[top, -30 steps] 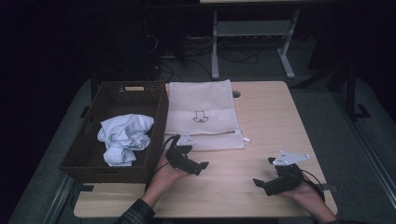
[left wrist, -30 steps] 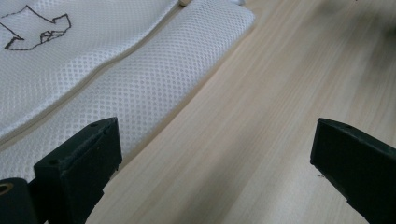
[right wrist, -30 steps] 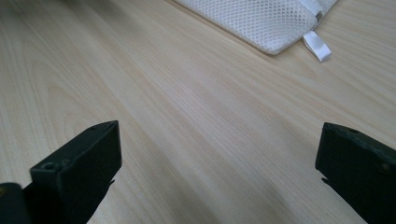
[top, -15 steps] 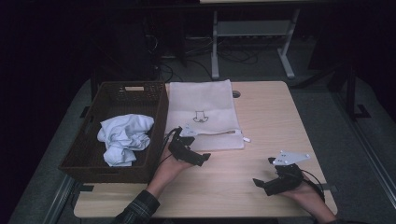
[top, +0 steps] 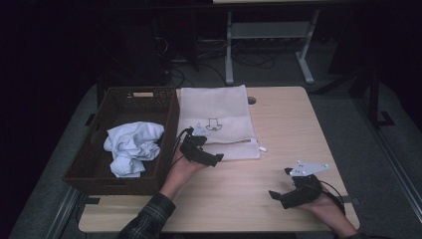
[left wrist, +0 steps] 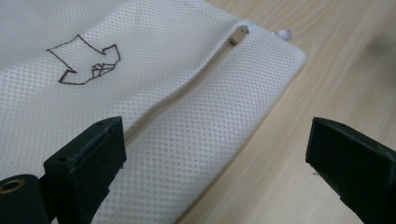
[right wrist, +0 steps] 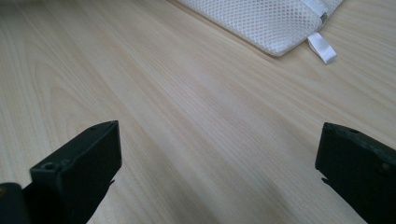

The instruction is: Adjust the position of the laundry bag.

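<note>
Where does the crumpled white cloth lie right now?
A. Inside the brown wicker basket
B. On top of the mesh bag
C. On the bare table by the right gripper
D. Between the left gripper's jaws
A: the high view shows the white cloth bunched inside the wicker basket, left of the mesh bag.

I think I am working in a lab or test room. My wooden desk (top: 278,149) stands alone on grey carpet (top: 368,149); at 12 o'clock a metal frame stand (top: 268,45) and loose cables (top: 199,52) sit in darkness.
</note>
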`<state>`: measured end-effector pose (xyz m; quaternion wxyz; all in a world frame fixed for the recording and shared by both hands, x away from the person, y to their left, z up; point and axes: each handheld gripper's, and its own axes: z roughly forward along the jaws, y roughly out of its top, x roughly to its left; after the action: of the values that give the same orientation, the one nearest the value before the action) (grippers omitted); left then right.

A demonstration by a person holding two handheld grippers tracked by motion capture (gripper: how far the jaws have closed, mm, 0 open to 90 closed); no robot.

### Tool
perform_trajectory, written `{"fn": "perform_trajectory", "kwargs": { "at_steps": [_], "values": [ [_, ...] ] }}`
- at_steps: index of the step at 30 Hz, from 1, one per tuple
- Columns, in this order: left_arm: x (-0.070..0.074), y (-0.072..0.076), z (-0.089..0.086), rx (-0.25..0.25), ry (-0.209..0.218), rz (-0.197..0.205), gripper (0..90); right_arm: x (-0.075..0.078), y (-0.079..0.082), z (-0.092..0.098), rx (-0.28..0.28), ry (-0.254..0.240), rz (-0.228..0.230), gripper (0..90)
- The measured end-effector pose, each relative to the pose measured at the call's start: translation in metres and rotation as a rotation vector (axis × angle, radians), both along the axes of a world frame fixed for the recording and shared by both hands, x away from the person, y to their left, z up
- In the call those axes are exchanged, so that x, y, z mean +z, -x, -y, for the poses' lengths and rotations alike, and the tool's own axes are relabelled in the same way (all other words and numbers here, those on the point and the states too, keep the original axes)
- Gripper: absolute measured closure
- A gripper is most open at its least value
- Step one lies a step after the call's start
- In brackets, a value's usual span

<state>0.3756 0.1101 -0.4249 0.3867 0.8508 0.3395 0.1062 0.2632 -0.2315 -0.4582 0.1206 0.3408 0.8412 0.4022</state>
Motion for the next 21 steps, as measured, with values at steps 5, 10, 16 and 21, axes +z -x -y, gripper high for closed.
{"fn": "perform_trajectory", "kwargs": {
  "at_steps": [5,10,16,21],
  "values": [
    [0.000,-0.005,0.000,0.008,0.008,-0.003,6.2,0.000,0.000,0.000,0.003,-0.001,-0.001,0.0],
    [0.004,-0.014,0.002,0.009,0.006,0.005,12.4,0.000,0.000,-0.001,0.003,0.000,-0.002,0.0],
    [0.005,-0.024,0.002,0.026,0.012,0.001,14.0,0.000,0.000,-0.001,0.005,0.003,-0.002,0.0],
    [0.004,-0.031,0.004,0.038,0.020,0.003,15.6,0.000,0.000,-0.001,0.009,0.003,-0.002,0.0]
  ]
}}
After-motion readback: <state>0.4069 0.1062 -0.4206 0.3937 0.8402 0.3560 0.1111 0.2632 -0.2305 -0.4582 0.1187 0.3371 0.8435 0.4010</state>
